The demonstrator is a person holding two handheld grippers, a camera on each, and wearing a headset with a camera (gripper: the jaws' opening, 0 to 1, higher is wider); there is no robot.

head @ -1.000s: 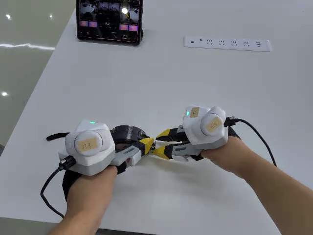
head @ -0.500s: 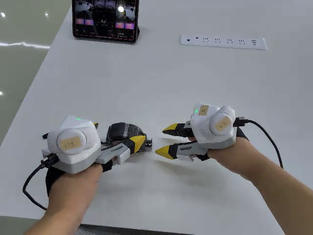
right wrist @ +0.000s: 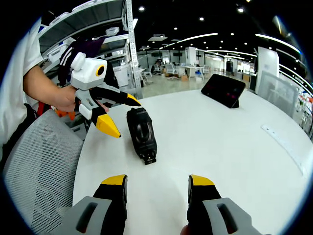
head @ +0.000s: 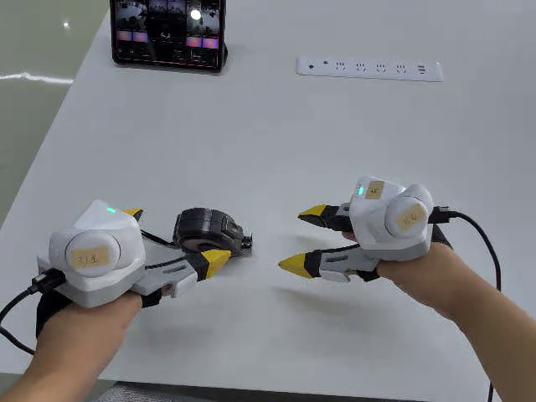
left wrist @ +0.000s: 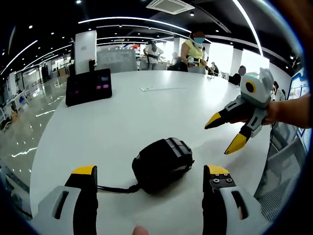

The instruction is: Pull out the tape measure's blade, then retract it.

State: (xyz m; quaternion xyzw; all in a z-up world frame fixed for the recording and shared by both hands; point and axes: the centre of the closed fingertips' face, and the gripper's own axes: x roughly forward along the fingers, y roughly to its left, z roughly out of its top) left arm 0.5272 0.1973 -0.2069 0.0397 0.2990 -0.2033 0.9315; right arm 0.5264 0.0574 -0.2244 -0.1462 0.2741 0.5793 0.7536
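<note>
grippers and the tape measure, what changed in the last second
A second ago the two grippers' tips met just beside the tape measure. Since then the right gripper has pulled away to the person's right and the left gripper has drawn back to the left. Both now have open jaws and hold nothing. The tape measure lies about where it was on the table, and the tablet and power strip are unchanged.

A white, glossy worktop (head: pixel 276 142) with a rounded left edge is seen. A black tape measure (head: pixel 205 229) is laid flat on its side on the near left part of it, with its blade drawn in and the end hook turned to the right. A thin black cord (left wrist: pixel 115 188) is trailed from its case across the surface. At the far left a dark tablet (head: pixel 167 33) is propped up with its screen lit, and a white power strip (head: pixel 368 67) is laid flat to the right of it, well apart.
</note>
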